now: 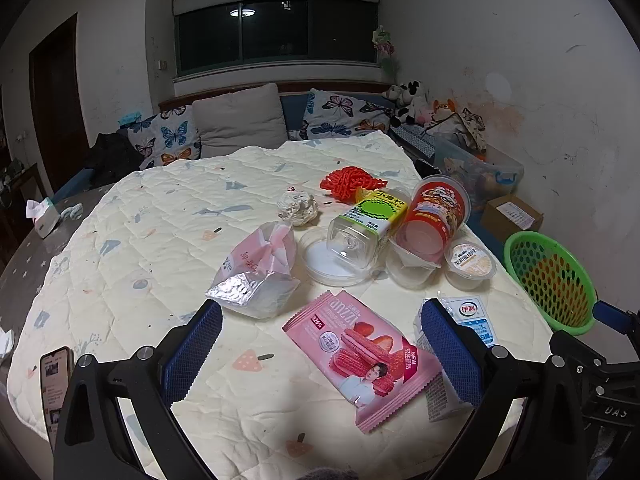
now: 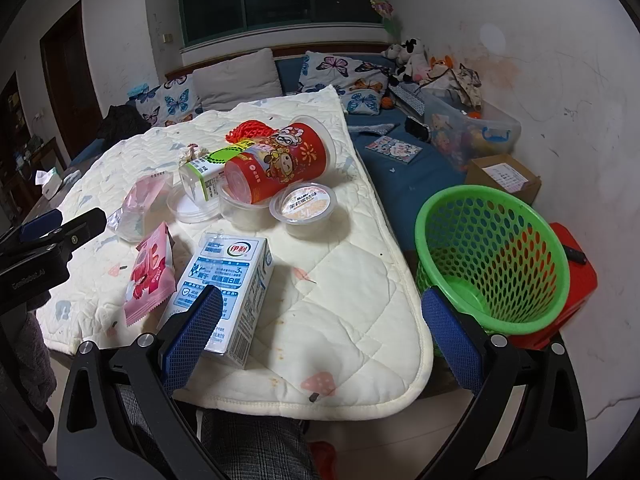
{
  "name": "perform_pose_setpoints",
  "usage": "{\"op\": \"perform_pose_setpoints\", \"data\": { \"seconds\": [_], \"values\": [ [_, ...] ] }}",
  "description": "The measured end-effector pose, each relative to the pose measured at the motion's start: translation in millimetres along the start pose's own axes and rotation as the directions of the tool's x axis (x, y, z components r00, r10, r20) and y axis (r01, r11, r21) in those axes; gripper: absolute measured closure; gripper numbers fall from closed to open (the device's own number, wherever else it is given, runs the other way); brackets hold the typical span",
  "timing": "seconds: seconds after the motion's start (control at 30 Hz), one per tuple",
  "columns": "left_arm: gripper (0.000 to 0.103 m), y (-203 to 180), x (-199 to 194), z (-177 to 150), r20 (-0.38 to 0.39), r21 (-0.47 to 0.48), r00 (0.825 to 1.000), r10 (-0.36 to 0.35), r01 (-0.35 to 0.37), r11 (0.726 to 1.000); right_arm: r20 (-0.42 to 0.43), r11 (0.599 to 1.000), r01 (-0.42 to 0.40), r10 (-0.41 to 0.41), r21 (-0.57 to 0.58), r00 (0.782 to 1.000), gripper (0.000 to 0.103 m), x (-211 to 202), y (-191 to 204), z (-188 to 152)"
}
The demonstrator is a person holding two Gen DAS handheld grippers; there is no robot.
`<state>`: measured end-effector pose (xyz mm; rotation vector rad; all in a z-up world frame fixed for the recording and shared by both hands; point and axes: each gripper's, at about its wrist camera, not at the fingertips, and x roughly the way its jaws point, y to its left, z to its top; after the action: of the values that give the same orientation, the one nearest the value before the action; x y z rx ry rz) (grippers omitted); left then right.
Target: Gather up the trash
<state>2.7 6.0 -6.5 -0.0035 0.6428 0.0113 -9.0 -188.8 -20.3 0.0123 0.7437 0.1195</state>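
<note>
Trash lies on a quilted cloth (image 1: 160, 240) over the table. My left gripper (image 1: 324, 352) is open above a pink snack wrapper (image 1: 360, 360), touching nothing. My right gripper (image 2: 322, 336) is open too; a blue-and-white milk carton (image 2: 228, 280) lies just beyond its left finger. Farther back sit a silver-and-pink bag (image 1: 256, 276), a tipped red cup (image 2: 276, 164), a clear bottle with a green label (image 1: 364, 228), a sealed pudding cup (image 2: 304, 208), crumpled paper (image 1: 298, 208) and red netting (image 1: 352, 182). A green mesh basket (image 2: 492, 256) stands off the table's right edge.
A phone (image 1: 56, 380) lies at the cloth's near left edge and a tissue box (image 1: 44, 220) at far left. The basket rests on a red stool (image 2: 576, 280). Behind are a cardboard box (image 2: 504, 176), a clear storage bin (image 2: 472, 132) and sofa cushions. A person's leg (image 2: 248, 440) shows below.
</note>
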Motion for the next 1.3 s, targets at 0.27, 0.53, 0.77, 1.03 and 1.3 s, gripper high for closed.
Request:
{"op": "perform_pose_setpoints", "data": {
  "seconds": [0.27,0.53,0.77,1.03,1.3],
  "values": [
    [0.006,-1.0,0.7,1.3,0.0,0.007,1.0,0.005,-0.005,1.0,0.0,1.0,0.0,0.0,0.001,1.0,0.004,-0.1,-1.1,0.7],
    [0.007,-0.1,2.0,0.3,-0.009,0.007,1.0,-0.005,0.006,1.0,-0.001,1.0,0.002,-0.002,0.001,1.0,0.004,0.1,0.4,0.1],
    [0.007,0.5,2.6,-0.4,-0.012,0.004,1.0,-0.009,0.009,1.0,-0.001,1.0,0.005,-0.005,0.002,1.0,0.004,-0.3,-0.1,-0.2],
    [0.007,0.7,2.9,-0.8,-0.012,0.004,1.0,-0.01,0.01,1.0,-0.005,1.0,0.002,-0.002,-0.001,1.0,0.004,4.1,-0.8,-0.7],
    [0.007,0.7,3.4,-0.1,-0.012,0.005,1.0,-0.009,0.009,1.0,-0.006,1.0,0.002,-0.002,-0.002,1.0,0.004,5.4,0.1,-0.8]
  ]
}}
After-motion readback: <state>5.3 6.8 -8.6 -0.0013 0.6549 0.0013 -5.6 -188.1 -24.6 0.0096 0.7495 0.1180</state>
